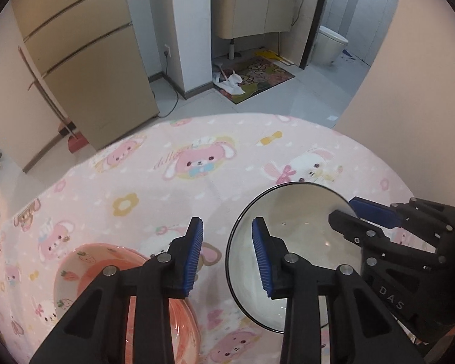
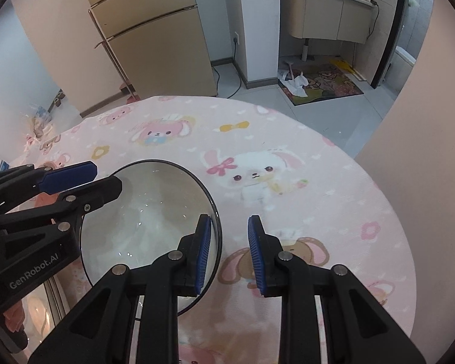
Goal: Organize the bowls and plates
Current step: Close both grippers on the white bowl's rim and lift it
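Left wrist view: round table (image 1: 166, 163) under a pink cartoon-rabbit cloth. Clear glass plate (image 1: 300, 230) with a dark rim, lying flat right of centre. Pink strawberry-print bowl (image 1: 75, 273) at lower left, partly hidden by the gripper frame. Left gripper (image 1: 227, 251), fingers apart, straddling the plate's left rim: one blue pad over the glass, the other over the cloth; whether either pad touches the rim cannot be told. Right gripper (image 1: 348, 212) at the plate's far right edge.

Right wrist view: the same plate (image 2: 154, 212) left of centre. Right gripper (image 2: 229, 251), fingers apart, straddling the plate's right rim; contact cannot be told. Left gripper (image 2: 103, 176) at the plate's left edge, one finger above the other.
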